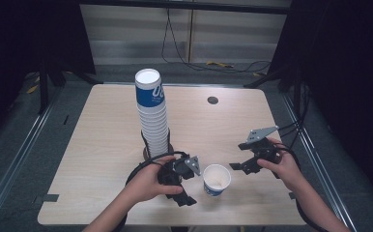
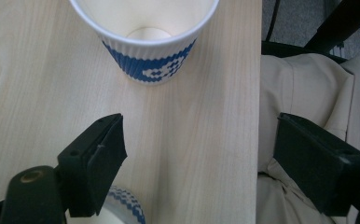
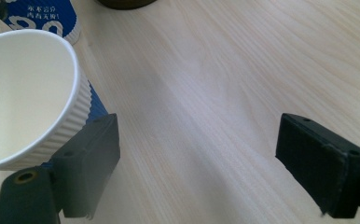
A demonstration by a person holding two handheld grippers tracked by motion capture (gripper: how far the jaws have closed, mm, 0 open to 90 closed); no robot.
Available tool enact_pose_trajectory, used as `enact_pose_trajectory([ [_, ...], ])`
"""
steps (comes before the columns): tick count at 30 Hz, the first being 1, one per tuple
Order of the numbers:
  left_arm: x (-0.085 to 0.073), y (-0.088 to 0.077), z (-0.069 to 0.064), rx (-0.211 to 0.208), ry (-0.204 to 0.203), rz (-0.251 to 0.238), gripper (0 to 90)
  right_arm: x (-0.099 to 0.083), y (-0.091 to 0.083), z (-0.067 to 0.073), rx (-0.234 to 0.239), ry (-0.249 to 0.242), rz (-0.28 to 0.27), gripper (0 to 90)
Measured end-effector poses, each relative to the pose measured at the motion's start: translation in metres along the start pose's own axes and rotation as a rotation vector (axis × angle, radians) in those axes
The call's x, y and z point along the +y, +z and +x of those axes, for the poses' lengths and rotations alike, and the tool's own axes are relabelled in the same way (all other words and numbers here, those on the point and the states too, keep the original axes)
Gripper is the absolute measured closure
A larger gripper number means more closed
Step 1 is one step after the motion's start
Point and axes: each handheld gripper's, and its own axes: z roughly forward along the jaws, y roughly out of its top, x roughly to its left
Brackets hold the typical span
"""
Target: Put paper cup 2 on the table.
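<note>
Nearest the person's edge of the worktop (image 1: 102, 145), a single paper cup (image 1: 216, 180) is stood upright, mouth up, between the two hands, apparently so that it can be approached from either side. It is held by neither claw. The left claw (image 1: 187, 199) is kept just beside the cup, on its left in the high view; in the left gripper view its jaws are seen spread apart with bare wood between them and nothing gripped, the cup (image 2: 145, 39) lying ahead and clear of the pads, so it is released. In that view a bit of blue-patterned rim is glimpsed below one jaw; what it belongs to cannot be told.

The right claw (image 1: 236, 166) is held just to the cup's right, also released: in the right gripper view its jaws are parted wide, and the cup (image 3: 26, 98) is seen beside the outer face of one jaw, not between them.

Farther back, a tall stack of nested cups (image 1: 151, 113) is stood on a dark round base, close behind the left hand (image 1: 148, 182); it could be knocked by a careless lift. A round grommet hole (image 1: 212, 100) is set beyond.
</note>
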Motion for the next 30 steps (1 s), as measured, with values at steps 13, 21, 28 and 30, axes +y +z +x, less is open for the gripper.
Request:
enact_pose_trajectory([
  [13,-0.019,0.002,0.002,-0.003,-0.008,-0.046,16.7,-0.008,0.007,0.0,0.008,0.019,-0.001,13.2],
  [21,-0.019,0.002,-0.002,-0.008,0.019,-0.056,16.6,-0.013,0.011,0.0,0.007,0.029,-0.009,13.2],
  [28,-0.018,0.006,-0.01,-0.015,0.035,-0.049,16.6,-0.016,0.012,0.001,0.01,0.032,-0.005,13.2],
  [30,-0.019,0.008,-0.011,-0.02,0.03,-0.06,16.6,-0.017,0.013,0.001,0.013,0.037,-0.016,13.2],
])
